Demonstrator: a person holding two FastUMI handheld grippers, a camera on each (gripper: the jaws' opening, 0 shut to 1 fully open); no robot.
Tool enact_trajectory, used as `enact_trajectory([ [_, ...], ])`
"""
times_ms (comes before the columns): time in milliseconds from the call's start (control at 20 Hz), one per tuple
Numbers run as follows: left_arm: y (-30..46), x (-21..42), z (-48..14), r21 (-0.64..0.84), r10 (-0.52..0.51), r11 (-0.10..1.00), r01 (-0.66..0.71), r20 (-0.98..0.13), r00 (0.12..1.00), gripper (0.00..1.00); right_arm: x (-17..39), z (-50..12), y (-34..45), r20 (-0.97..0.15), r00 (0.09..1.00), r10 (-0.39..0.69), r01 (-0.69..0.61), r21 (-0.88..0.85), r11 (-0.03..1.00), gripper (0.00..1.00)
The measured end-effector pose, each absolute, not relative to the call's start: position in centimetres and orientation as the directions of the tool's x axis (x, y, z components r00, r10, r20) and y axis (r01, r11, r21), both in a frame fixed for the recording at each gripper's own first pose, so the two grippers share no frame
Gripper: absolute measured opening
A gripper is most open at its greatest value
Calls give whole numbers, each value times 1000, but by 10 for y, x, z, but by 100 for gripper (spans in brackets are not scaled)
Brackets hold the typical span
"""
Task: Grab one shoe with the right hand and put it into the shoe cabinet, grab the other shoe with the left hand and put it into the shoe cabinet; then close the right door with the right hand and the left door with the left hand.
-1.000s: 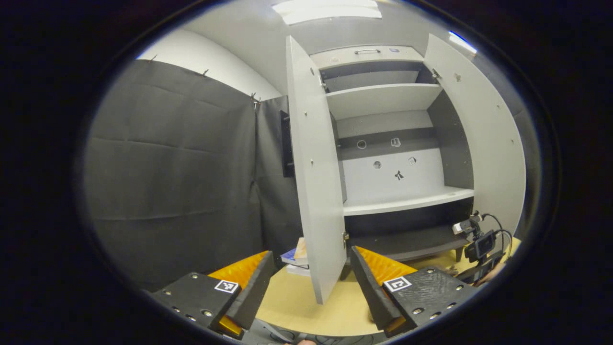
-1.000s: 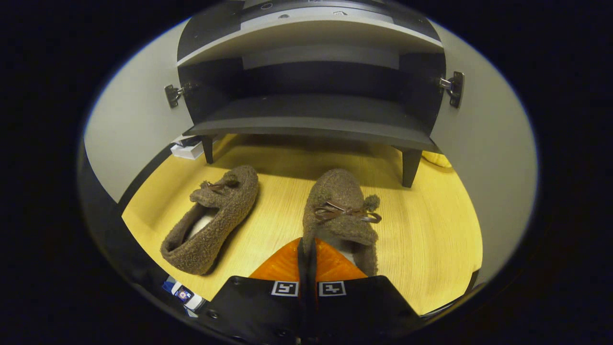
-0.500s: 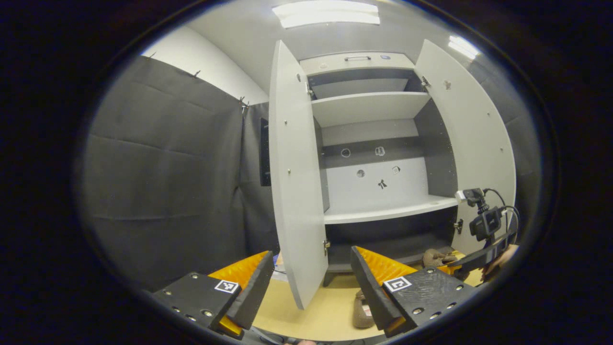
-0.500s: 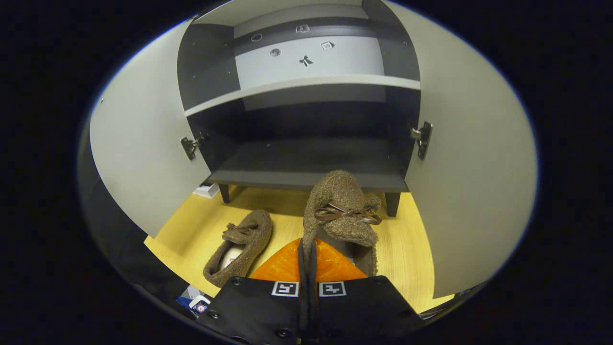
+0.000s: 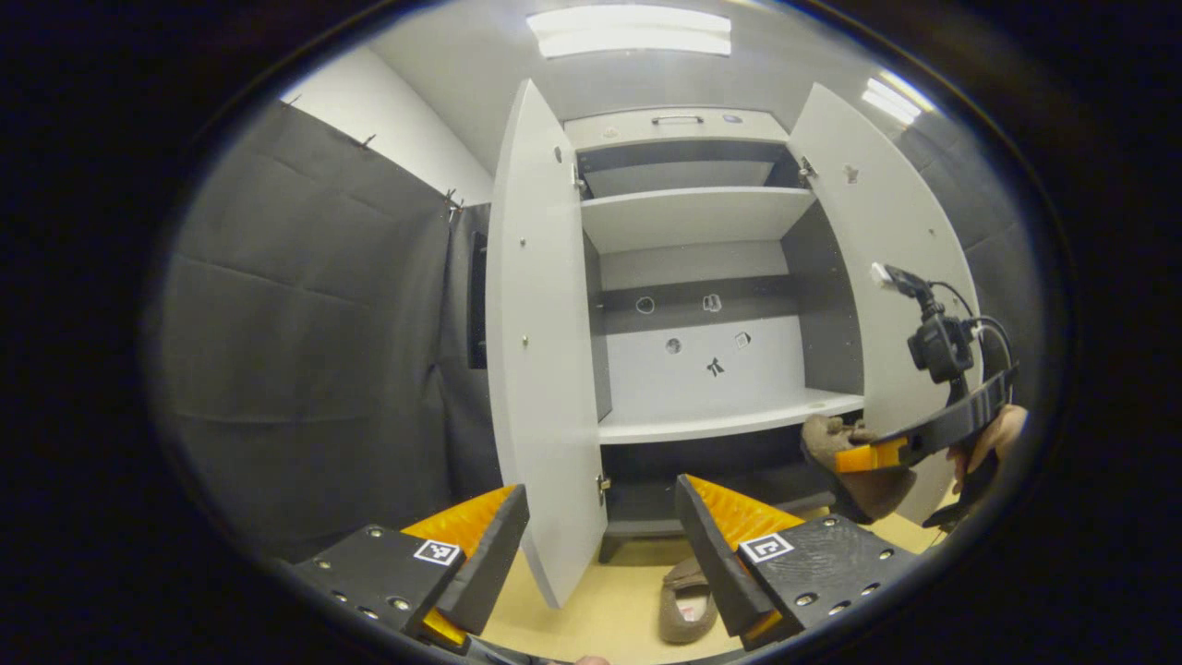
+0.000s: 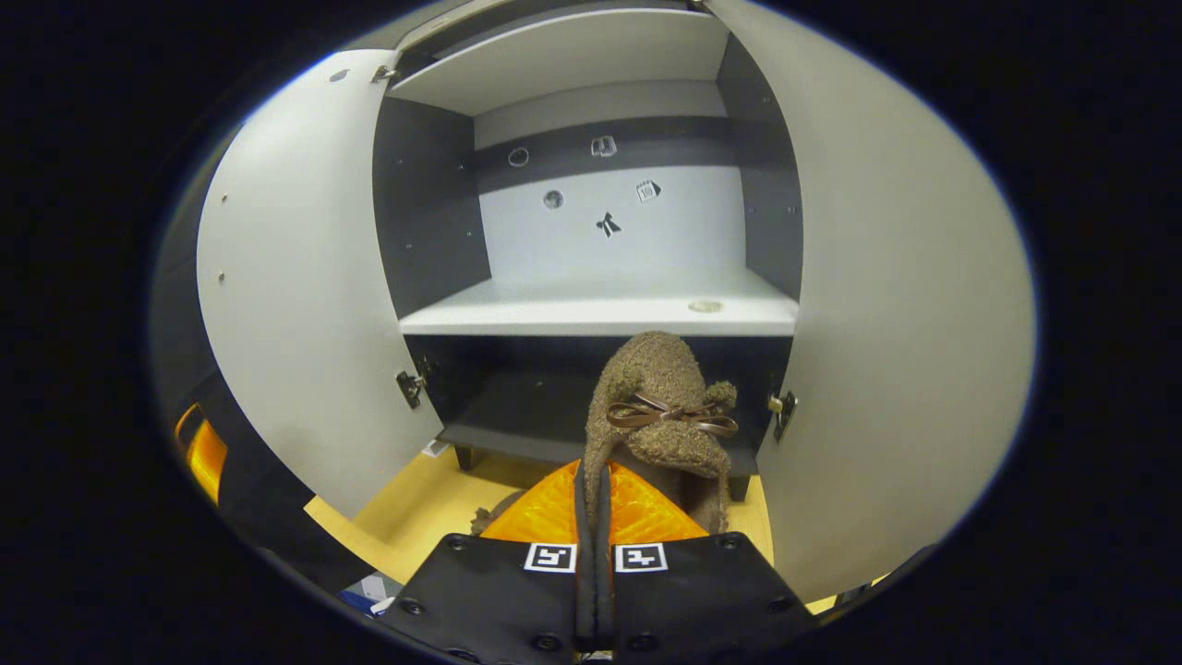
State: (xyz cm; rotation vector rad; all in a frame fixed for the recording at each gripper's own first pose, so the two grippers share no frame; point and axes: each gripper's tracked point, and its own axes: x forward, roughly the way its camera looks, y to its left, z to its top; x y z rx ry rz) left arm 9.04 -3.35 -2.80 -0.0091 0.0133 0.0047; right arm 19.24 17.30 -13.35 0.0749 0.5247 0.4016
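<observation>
The right gripper (image 6: 592, 480) holds a brown fuzzy shoe (image 6: 657, 406) by the edge of its opening; the two fingers are pressed almost together on it. The shoe hangs in the air with its toe pointing forward, just in front of the shoe cabinet (image 6: 591, 314), about at the level of the light middle shelf (image 6: 554, 309). Both cabinet doors stand open, one on each side of this gripper.

The left gripper (image 5: 600, 545) has its fingers wide apart and holds nothing. The other shoe (image 5: 681, 610) lies on the yellow floor (image 5: 600, 619) just below it, beside its right finger. The left door (image 5: 540, 369) stands straight ahead between its fingers.
</observation>
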Motion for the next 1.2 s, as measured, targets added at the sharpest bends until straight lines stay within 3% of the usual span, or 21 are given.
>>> enact_trajectory([
  [50, -34, 92, -28, -10, 4, 1000, -4, -12, 1000, 93, 197, -123, 175, -456, 798, 393, -357, 167, 919, 1],
  [100, -34, 96, -27, -13, 3, 1000, -3, -10, 1000, 100, 203, -113, 175, -441, 806, 395, -361, 163, 918, 1],
  [550, -31, 114, -32, -22, 19, 1000, -20, -16, 1000, 100, 277, -52, 186, -340, 859, 383, -358, 137, 924, 1],
  [600, -31, 117, -33, -24, 20, 999, -20, -20, 1000, 93, 286, -47, 186, -334, 863, 380, -355, 135, 925, 1],
  [1200, -29, 123, -42, -8, 44, 999, -44, -49, 998, 93, 398, -62, 200, -389, 866, 313, -325, 36, 945, 2],
])
